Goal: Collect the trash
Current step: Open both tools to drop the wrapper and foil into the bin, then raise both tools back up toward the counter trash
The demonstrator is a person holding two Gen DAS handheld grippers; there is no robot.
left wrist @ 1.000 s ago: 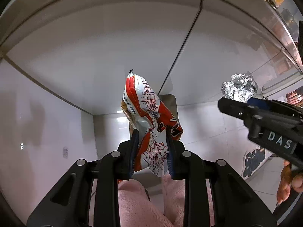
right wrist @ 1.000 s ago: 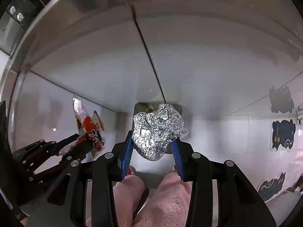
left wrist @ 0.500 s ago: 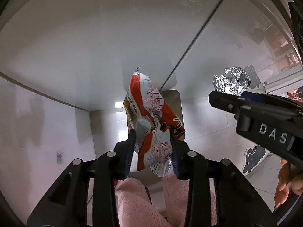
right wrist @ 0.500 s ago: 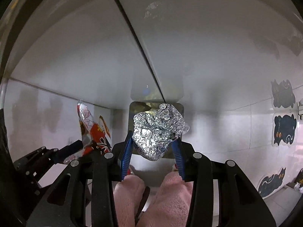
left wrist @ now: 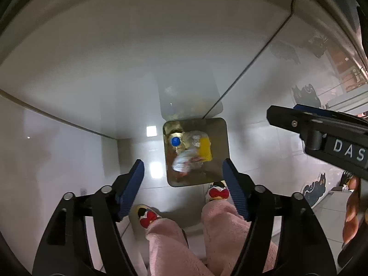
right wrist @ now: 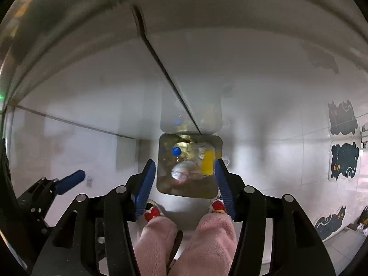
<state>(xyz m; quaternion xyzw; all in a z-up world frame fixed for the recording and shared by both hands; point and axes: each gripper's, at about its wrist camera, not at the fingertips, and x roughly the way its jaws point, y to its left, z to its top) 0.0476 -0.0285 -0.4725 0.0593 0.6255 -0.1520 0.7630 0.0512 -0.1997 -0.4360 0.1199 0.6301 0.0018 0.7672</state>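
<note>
White tiled floor and glossy cabinet fronts sat behind. Left tongs (left wrist: 182,185) were spread apart, empty. Bin (left wrist: 222,124) sat straight below, trash (left wrist: 189,161) inside it. Right tongs (right wrist: 184,185) were likewise apart, empty. Best to confirm both drops landed inside before lifting away.

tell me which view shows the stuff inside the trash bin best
The left wrist view: the trash bin opening sits unblocked between the open fingers, showing a blue cap and yellow wrapper. The right wrist view shows the same contents, but its fingers crowd both bin edges.

Trash (left wrist: 191,158) in bin (left wrist: 224,138) (below grippers)
</note>
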